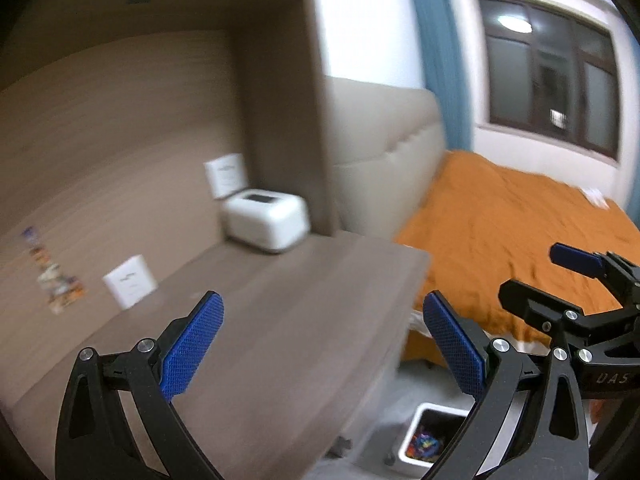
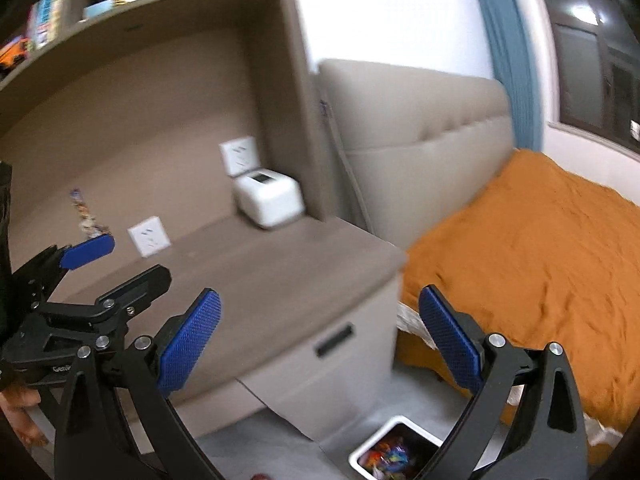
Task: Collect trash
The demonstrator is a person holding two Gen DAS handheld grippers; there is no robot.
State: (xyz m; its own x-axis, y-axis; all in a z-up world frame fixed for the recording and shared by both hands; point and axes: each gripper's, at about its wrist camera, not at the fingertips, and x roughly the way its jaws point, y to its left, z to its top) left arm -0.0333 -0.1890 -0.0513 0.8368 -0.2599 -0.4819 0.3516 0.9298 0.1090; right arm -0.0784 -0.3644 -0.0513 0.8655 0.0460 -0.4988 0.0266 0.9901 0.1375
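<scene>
A white trash bin [image 1: 430, 436] with colourful wrappers inside stands on the floor between the nightstand and the bed; it also shows in the right wrist view [image 2: 394, 454]. My left gripper [image 1: 320, 344] is open and empty, held above the nightstand top [image 1: 280, 320]. My right gripper [image 2: 320, 340] is open and empty, above the nightstand's front edge. The right gripper shows at the far right of the left wrist view [image 1: 576, 280]; the left gripper shows at the left of the right wrist view [image 2: 80, 272].
A white box-shaped device [image 2: 268, 198] sits at the back right of the nightstand. A strip of colourful stickers [image 2: 86, 216] and two wall sockets are on the back panel. A bed with an orange cover [image 2: 540, 264] lies to the right. Shelves with items hang above.
</scene>
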